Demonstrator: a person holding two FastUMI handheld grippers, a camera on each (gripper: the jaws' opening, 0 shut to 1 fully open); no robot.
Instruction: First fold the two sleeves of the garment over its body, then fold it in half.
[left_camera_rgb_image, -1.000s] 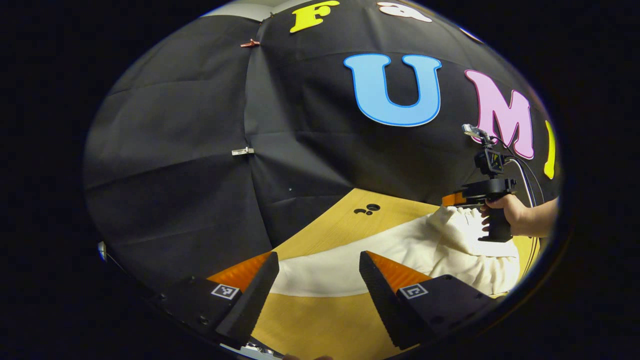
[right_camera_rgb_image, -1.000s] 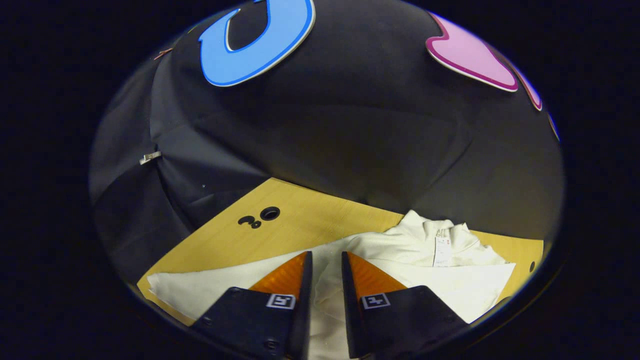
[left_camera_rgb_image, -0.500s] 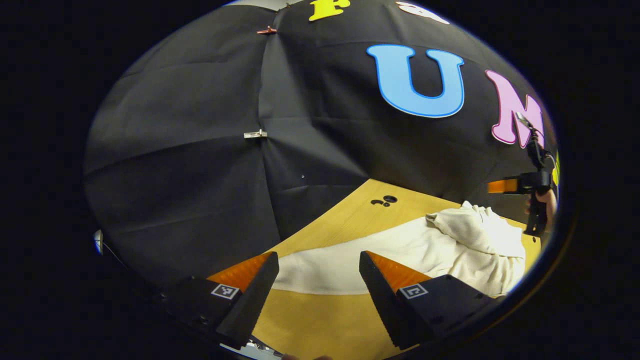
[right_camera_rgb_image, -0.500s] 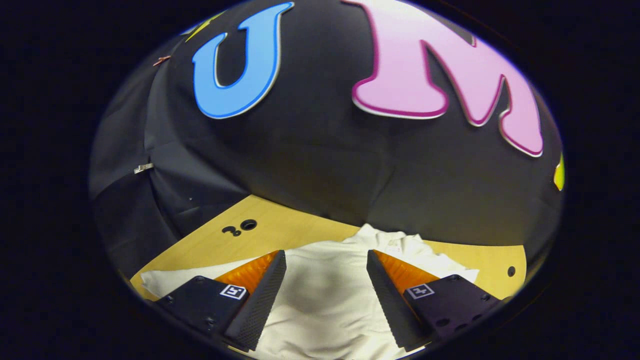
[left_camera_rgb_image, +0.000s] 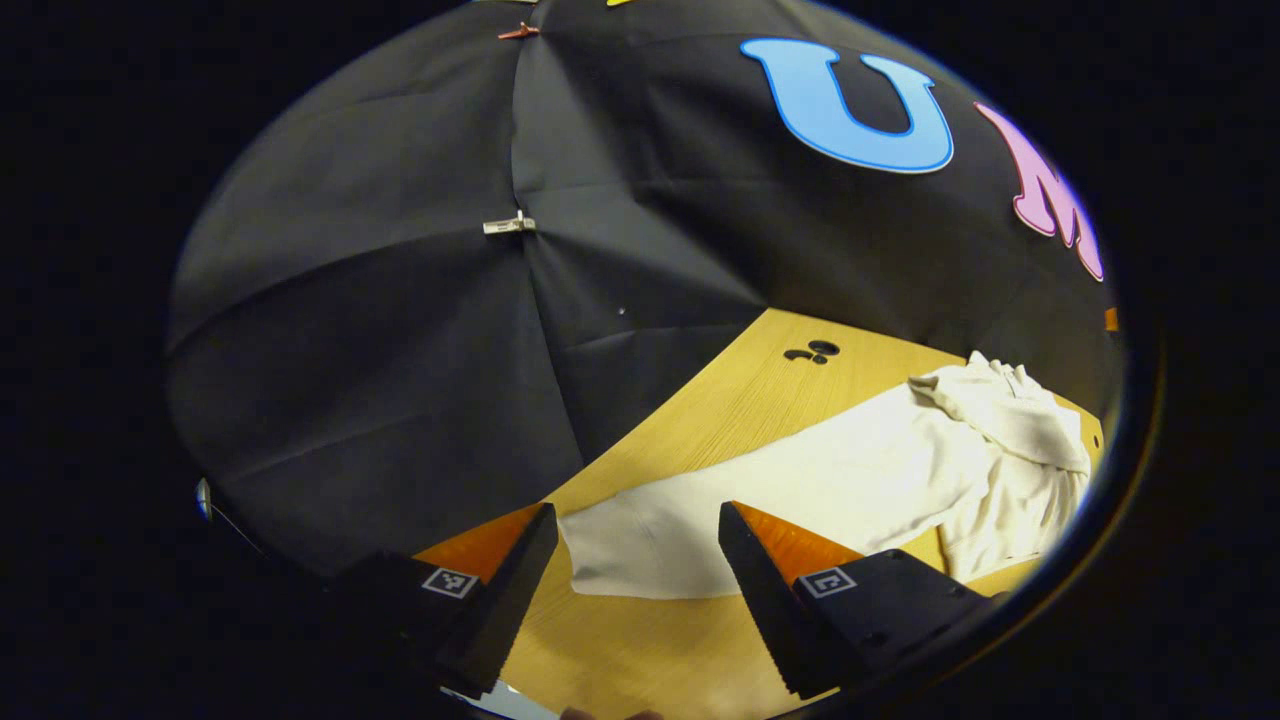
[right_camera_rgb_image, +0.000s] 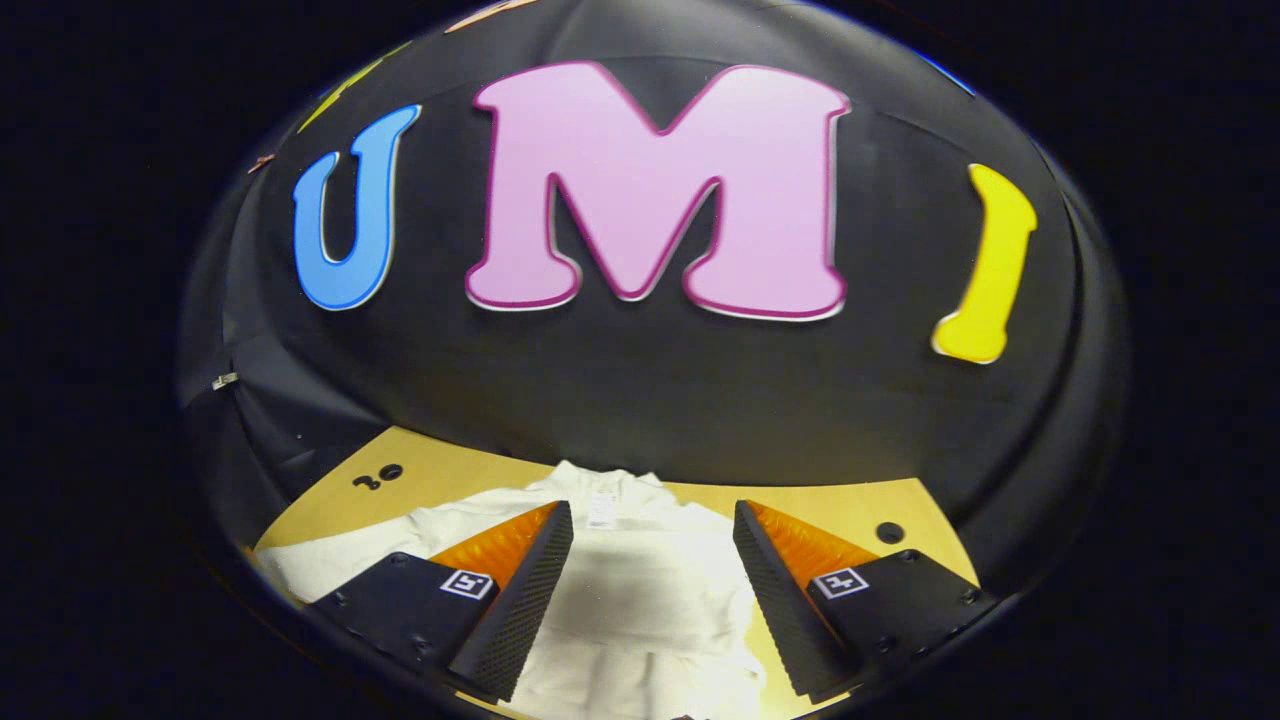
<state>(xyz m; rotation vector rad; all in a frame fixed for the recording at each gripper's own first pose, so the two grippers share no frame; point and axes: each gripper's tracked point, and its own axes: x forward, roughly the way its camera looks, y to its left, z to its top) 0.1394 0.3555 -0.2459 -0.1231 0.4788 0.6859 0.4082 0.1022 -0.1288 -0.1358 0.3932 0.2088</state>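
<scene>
A cream long-sleeved garment (left_camera_rgb_image: 880, 480) lies on the wooden table (left_camera_rgb_image: 730, 410). In the left gripper view one sleeve (left_camera_rgb_image: 650, 535) stretches out flat toward my left gripper (left_camera_rgb_image: 632, 560), which is open just above the sleeve's end. The other sleeve (left_camera_rgb_image: 1010, 415) lies folded across the body at the right. In the right gripper view the garment (right_camera_rgb_image: 640, 590) lies below my right gripper (right_camera_rgb_image: 650, 580), collar (right_camera_rgb_image: 600, 490) toward the wall. That gripper is open, with nothing between its fingers.
The black cloth wall rises right behind the table. Small dark holes (left_camera_rgb_image: 812, 352) are set in the tabletop beyond the garment, with another hole (right_camera_rgb_image: 889, 532) at the right in the right gripper view. Bare wood (left_camera_rgb_image: 640, 650) lies in front of the outstretched sleeve.
My right gripper opened, let go of the sleeve it had laid over the body, and swung up and right. The left gripper view shifted so the outstretched sleeve's end now sits between its fingers.
</scene>
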